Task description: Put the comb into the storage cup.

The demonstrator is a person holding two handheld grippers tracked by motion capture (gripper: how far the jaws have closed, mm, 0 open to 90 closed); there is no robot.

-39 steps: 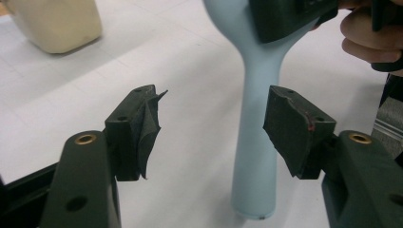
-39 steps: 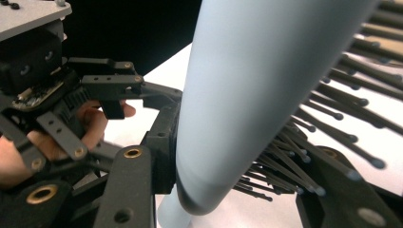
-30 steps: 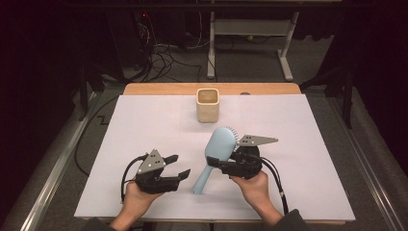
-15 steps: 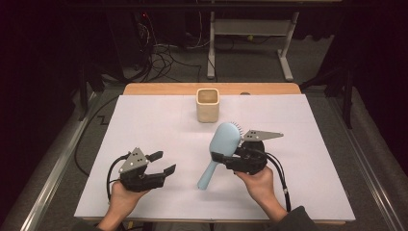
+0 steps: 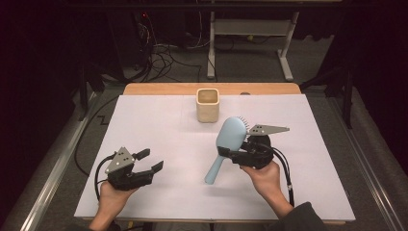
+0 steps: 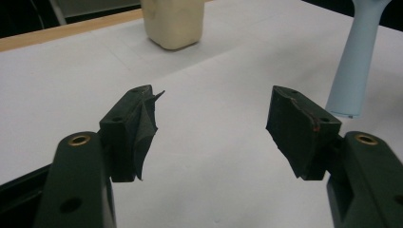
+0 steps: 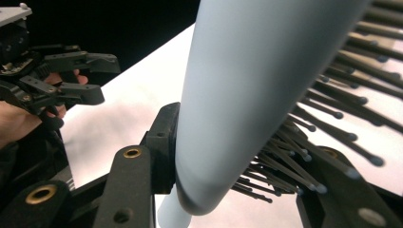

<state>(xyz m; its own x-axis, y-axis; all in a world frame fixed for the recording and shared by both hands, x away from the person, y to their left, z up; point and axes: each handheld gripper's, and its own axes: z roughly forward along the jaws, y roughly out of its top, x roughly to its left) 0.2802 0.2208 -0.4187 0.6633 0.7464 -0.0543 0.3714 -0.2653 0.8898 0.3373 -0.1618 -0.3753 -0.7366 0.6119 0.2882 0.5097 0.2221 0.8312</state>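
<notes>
The right tongs clamp the pale blue plastic hairbrush at the base of its head, handle hanging down-left off the white-covered bench, probably to drop it handle-first into the cream square cup just beyond them. The left tongs gape empty, well aside, leaving open bench between.

The left gripper sits at about seven o'clock on the table, cupped from below by the left hand, its jaws standing wide apart with nothing between them and pointing toward three o'clock. The right gripper is at about five o'clock, held from below by the right hand with the forearm entering from the bottom edge. Its jaws point toward nine o'clock and are clamped tight.
</notes>
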